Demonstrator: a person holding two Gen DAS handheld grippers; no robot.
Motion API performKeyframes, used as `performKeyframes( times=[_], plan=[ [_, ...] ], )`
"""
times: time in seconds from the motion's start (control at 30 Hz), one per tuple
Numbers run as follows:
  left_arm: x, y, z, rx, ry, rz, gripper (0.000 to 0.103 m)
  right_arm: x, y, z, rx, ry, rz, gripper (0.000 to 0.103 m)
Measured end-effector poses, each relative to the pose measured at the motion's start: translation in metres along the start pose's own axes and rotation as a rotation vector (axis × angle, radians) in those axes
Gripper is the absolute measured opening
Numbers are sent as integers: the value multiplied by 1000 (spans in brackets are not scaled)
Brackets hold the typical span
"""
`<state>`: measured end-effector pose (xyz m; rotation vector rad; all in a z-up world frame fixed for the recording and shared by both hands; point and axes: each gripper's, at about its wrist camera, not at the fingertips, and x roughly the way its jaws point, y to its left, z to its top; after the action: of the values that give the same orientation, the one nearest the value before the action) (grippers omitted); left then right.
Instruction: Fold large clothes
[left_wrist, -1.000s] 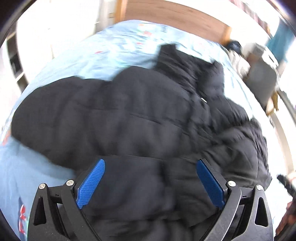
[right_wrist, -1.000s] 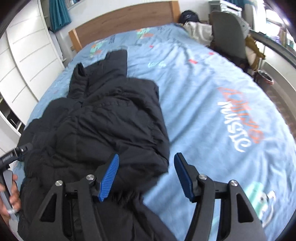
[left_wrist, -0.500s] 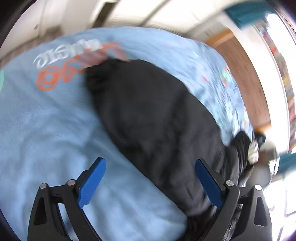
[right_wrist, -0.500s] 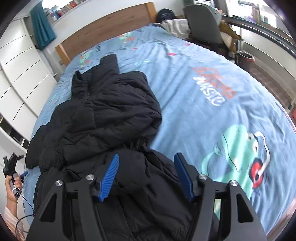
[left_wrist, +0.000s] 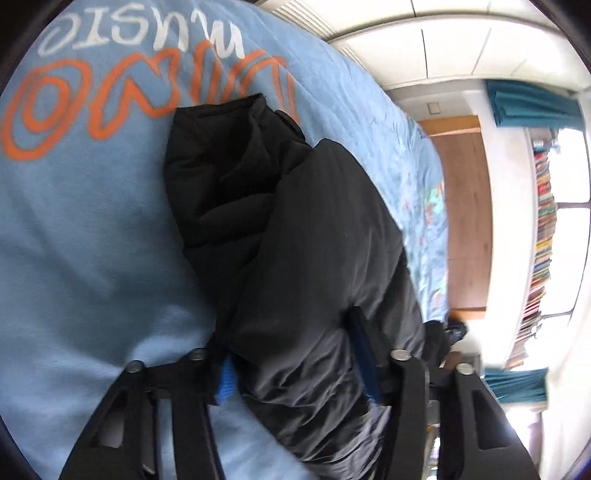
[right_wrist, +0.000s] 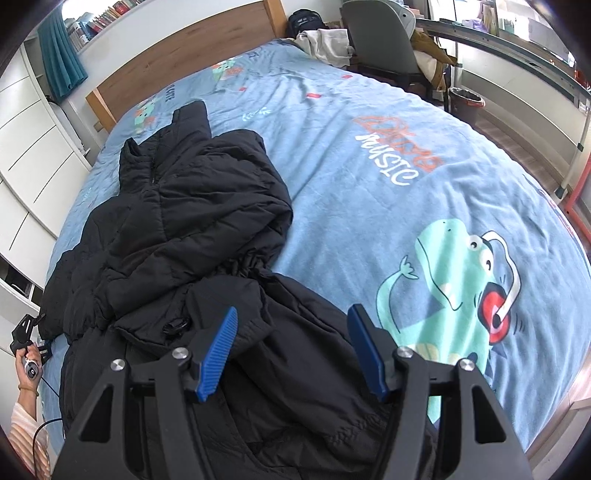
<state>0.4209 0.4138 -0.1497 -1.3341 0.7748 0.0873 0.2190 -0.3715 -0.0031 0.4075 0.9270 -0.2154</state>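
Observation:
A large black puffer jacket (right_wrist: 192, 229) lies crumpled on the blue printed bedspread (right_wrist: 406, 206), its collar toward the headboard. In the left wrist view the jacket (left_wrist: 288, 236) fills the middle, and my left gripper (left_wrist: 295, 365) has its blue-padded fingers pressed against both sides of a bunched jacket edge. My right gripper (right_wrist: 291, 350) is open and empty, hovering over the jacket's near hem. The left gripper also shows in the right wrist view (right_wrist: 26, 332) at the jacket's far left edge, held in a hand.
A wooden headboard (right_wrist: 177, 55) stands at the back. White wardrobes (right_wrist: 26, 140) line the left. A grey chair (right_wrist: 380, 40) with clothes and a bin (right_wrist: 467, 99) stand right of the bed. The bed's near right edge (right_wrist: 554, 424) drops to the floor.
My left gripper swung to the jacket's side edge, rolled over, and closed on the fabric. My right gripper pulled back toward the near hem and stayed open.

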Motion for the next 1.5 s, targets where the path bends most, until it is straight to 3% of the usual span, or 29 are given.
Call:
performKeyframes(
  times=[0.07, 0.17, 0.37, 0.6, 0.9, 1.1, 1.33, 1.5],
  plan=[
    [-3, -1, -2, -14, 2, -36, 24, -2, -1, -1, 2, -1, 0, 61],
    [-10, -4, -1, -18, -1, -55, 13, -5, -3, -1, 0, -9, 6, 61],
    [-22, -36, -4, 50, -14, -77, 9, -18, -5, -2, -1, -35, 36, 61],
    [-44, -98, -22, 199, -19, -104, 8, -42, -18, -3, 14, -88, 70, 61],
    [-65, -193, -100, 439, 27, -155, 8, -68, -39, -11, 34, -144, 140, 61],
    [-49, -237, -158, 545, 90, -165, 8, -80, -57, -22, 65, -156, 184, 61],
    [-13, -265, -232, 638, 191, -163, 8, -93, -72, -31, 61, -171, 201, 61],
    [19, -261, -287, 725, 257, -100, 8, -98, -85, -33, 65, -179, 202, 61]
  ],
)
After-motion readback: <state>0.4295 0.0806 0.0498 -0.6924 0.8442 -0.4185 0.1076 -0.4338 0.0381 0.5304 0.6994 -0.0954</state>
